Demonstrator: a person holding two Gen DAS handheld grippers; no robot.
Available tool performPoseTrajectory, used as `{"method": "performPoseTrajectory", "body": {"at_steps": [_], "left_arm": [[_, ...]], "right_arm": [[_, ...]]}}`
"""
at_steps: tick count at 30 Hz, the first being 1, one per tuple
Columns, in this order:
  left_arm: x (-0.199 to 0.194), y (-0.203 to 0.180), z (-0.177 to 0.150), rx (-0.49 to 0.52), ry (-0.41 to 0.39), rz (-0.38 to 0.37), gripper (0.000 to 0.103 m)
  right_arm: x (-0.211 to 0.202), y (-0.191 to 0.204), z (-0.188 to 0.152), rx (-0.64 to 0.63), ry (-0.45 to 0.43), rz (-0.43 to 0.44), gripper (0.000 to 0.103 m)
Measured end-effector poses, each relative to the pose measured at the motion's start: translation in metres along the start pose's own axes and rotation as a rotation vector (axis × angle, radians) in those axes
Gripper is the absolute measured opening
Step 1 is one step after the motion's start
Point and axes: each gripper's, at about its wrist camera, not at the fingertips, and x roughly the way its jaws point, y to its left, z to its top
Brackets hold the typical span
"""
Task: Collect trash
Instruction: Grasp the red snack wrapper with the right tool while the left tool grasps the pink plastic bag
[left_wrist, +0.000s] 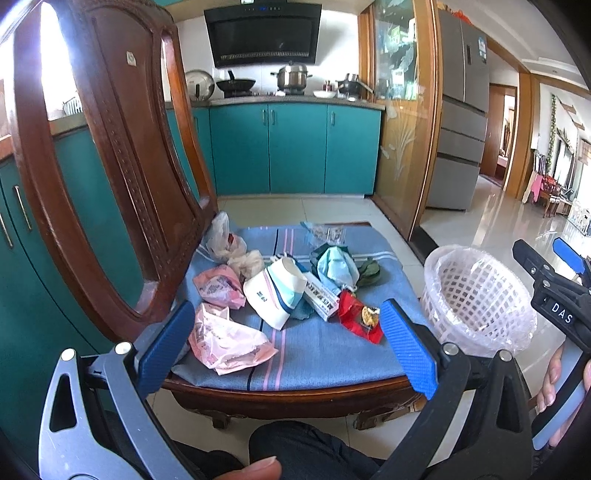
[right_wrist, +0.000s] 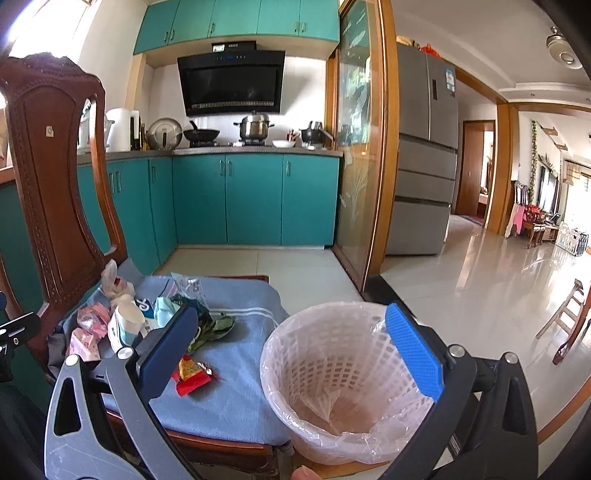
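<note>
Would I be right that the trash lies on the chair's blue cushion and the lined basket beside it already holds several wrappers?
Not quite: the trash does lie on the blue cushion, but the lined basket holds no wrappers, only its plastic liner, as the right wrist view shows.

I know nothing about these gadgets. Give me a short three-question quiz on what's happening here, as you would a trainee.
1. True or false: the lined bin already holds trash.
2. Which piece lies nearest the bin? A) red wrapper B) pink bag C) paper cup
3. Fill in: the trash lies on a chair's blue ______.

Key: 1 false: only the liner shows inside. 2 A. 3 cushion. Both the left gripper and the right gripper are open and hold nothing.
</note>
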Motion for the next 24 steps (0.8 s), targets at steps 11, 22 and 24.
{"method": "performPoseTrajectory", "body": {"at_steps": [11, 22, 24], "left_arm": [[0.071, 0.011, -0.016, 0.007, 0.224, 0.122, 0.1], [0.094, 0.052, -0.029, -0.078, 0.308, 0.137, 0.099], [0.1, 0.057, -0.028, -0.099, 0.319, 0.113, 0.099]], "right_arm": [[0.059, 0.036, -0.015, -0.131, 0.175, 0.215, 0.087], [0.155, 0.113, -0.053, -0.269, 0.459, 0.473, 0.076], [0.168, 0.121, -0.059, -0.291, 0.487, 0.46, 0.076]]}}
